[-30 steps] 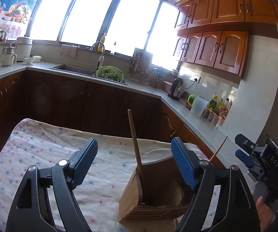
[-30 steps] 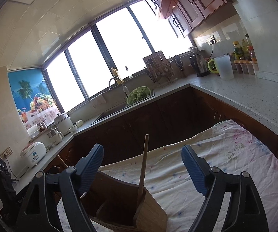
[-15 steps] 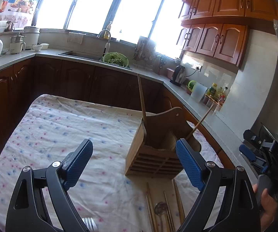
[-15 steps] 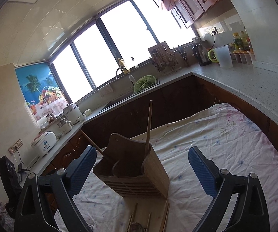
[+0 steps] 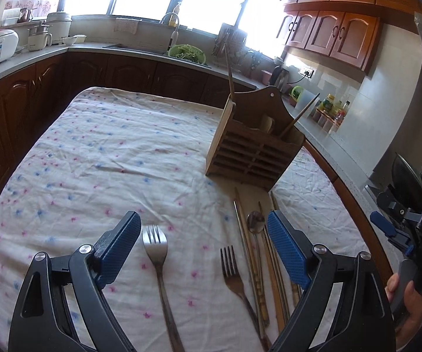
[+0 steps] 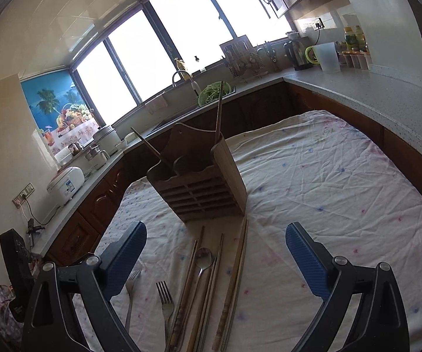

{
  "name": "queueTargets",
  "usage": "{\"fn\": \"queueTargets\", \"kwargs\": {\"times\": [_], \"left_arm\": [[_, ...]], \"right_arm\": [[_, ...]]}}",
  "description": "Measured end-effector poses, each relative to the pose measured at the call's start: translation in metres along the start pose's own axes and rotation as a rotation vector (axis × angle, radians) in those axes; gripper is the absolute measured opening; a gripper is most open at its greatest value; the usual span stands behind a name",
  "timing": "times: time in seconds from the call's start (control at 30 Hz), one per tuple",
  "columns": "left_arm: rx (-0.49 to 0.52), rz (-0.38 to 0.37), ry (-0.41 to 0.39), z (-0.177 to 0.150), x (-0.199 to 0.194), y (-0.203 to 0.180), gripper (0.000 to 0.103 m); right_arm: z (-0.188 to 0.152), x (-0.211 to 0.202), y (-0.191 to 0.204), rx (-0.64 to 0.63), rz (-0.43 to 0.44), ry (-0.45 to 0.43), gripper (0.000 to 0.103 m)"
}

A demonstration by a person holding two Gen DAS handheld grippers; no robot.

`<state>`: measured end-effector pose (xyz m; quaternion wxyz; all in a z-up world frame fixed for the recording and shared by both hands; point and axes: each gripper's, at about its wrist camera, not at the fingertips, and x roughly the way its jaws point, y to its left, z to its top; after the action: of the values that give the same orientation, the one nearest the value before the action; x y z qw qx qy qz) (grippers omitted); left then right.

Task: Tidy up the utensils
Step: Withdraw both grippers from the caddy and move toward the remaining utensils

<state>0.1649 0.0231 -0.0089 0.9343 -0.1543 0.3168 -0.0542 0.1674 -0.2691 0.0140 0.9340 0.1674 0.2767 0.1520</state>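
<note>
Approach step: both my left tool and right tool hang released, empty, over the forks; next, grasp one for the holder.

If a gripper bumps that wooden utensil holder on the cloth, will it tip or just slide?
The holder looks tall with a flat base, so a low push would probably slide it and rumple the loose tablecloth. A high push seems likelier to tip it. The two chopsticks leaning inside would probably rattle or fall out.
</note>
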Motion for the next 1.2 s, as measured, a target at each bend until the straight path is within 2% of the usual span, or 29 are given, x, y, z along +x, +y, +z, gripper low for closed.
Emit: {"fn": "queueTargets", "kwargs": {"times": [0.4,0.67,0.73,0.93,1.2], "left_arm": [[-0.007,0.005,0.078,-0.038,0.0,0.002,0.09],[0.027,0.0,0.109,-0.037,0.009,-0.007,0.09],[0.037,0.0,0.125,-0.037,0.015,-0.009,0.09],[0.065,-0.014,0.165,-0.037,0.03,-0.018,0.089],[0.097,-0.024,0.228,-0.038,0.058,-0.03,0.076]], "right_arm": [[-0.049,-0.007,-0.009,-0.011,-0.056,0.088,0.097],[-0.051,-0.003,-0.008,-0.029,-0.072,0.088,0.095],[-0.049,-0.001,-0.007,-0.032,-0.073,0.092,0.091],[-0.043,0.013,-0.01,-0.021,-0.07,0.121,0.07],[-0.037,0.039,-0.012,-0.024,-0.059,0.171,0.05]]}}
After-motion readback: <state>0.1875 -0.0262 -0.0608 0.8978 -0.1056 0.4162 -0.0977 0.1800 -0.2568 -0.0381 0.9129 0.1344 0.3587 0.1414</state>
